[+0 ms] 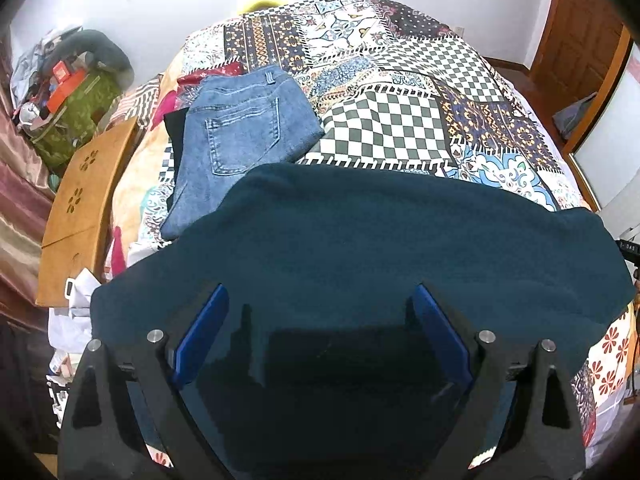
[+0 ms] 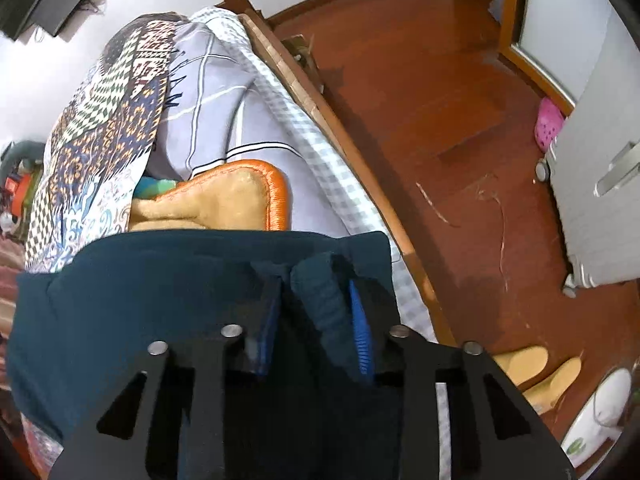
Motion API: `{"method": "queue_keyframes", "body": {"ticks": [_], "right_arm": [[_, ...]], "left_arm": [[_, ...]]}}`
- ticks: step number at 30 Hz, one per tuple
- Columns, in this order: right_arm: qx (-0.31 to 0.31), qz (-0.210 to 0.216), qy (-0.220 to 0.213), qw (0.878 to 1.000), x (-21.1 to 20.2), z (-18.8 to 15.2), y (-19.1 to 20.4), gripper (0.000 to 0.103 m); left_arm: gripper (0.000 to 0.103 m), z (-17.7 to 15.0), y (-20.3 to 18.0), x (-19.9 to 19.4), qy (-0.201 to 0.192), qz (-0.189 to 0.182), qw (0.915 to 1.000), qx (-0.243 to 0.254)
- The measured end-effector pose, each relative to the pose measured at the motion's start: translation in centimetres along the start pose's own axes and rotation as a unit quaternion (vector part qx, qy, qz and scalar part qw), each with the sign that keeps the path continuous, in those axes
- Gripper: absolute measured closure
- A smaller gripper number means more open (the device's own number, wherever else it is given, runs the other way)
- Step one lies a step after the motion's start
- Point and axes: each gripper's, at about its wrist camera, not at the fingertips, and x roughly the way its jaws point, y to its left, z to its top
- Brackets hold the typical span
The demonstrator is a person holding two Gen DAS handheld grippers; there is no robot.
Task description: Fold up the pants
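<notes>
Dark teal pants (image 1: 360,240) lie spread across the near part of the patchwork bed cover (image 1: 384,120). My left gripper (image 1: 320,300) is open, its blue pads (image 1: 204,328) wide apart just above the teal cloth, holding nothing. In the right wrist view the same teal pants (image 2: 160,288) hang over the bed's edge. My right gripper (image 2: 316,292) is shut on a bunched fold of the teal pants between its blue pads (image 2: 360,340).
Folded blue jeans (image 1: 236,140) lie on the bed at the far left, over a black garment. A wooden panel (image 1: 80,208) and clutter stand left of the bed. Right of the bed are a wooden bed rail (image 2: 360,168), red floor, slippers (image 2: 532,364) and a grey suitcase (image 2: 600,184).
</notes>
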Motion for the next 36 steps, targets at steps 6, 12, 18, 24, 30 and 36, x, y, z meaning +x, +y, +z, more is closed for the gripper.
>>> {"method": "queue_keyframes", "body": {"ticks": [6,12,18,24,30,36], "right_arm": [[-0.054,-0.091,-0.072,0.992,-2.9,0.5,2.4,0.085],[-0.081,-0.143,-0.128,0.978,-5.9,2.1,3.3,0.087],[-0.087,-0.179,-0.038,0.979,0.1,2.4,3.1,0.085],[-0.067,-0.174,-0.052,0.981,-3.4,2.1,4.4,0.076],[-0.072,-0.080,-0.078,0.991,-7.7,-0.2,9.2,0.054],[-0.121,-0.058,-0.028,0.991,-4.8,-5.1,13.6,0.051]], "left_arm": [[0.009,0.5,-0.9,-0.8,-0.012,0.000,0.9998,0.014],[0.009,1.3,-1.5,-1.6,-0.029,0.000,0.9992,0.029],[0.009,1.2,-2.2,-0.2,-0.011,-0.014,0.9990,0.042],[0.009,0.3,-3.2,2.2,0.026,-0.031,0.9968,0.069],[0.007,-0.7,-4.6,3.3,0.031,-0.046,0.9958,0.073],[0.006,-2.3,-4.4,2.2,0.022,-0.052,0.9948,0.084]]}}
